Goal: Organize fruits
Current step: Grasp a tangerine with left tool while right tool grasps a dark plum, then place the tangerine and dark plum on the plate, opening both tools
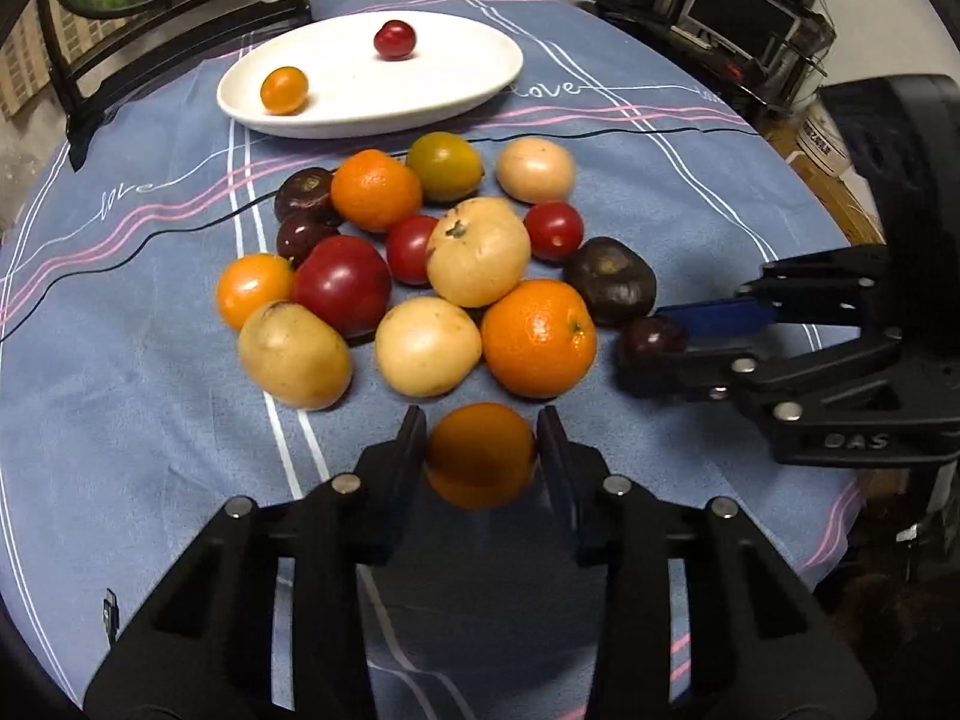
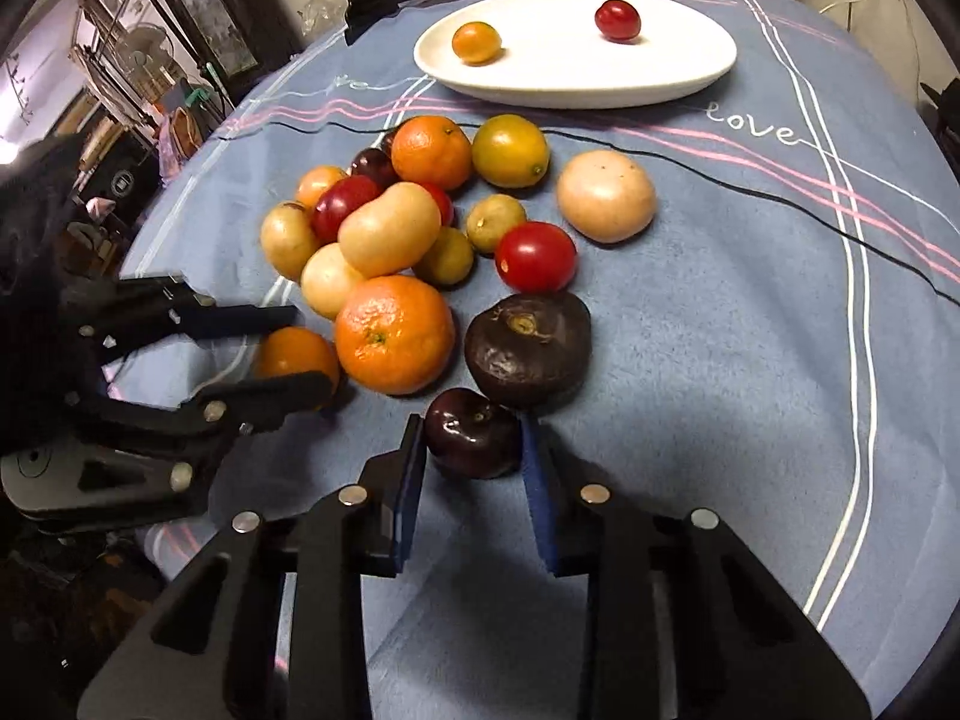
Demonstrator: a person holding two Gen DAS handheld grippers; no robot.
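Both tongs clamped: left point(image 1: 480, 450) on orange fruit point(image 1: 480, 456), right point(image 2: 474, 450) on dark plum point(image 2: 471, 432).

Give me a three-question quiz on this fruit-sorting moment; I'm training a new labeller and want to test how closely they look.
1. True or false: the white plate already holds three fruits.
2. What sits between the pads of the left tongs?
A. a small orange fruit
B. a red tomato
C. a pale yellow fruit
3. What colour is the small fruit that the right tongs are closed on?

Key
1. False: it holds two, a small orange fruit and a small red one.
2. A: the small orange fruit, at the near edge of the pile.
3. Dark purple.
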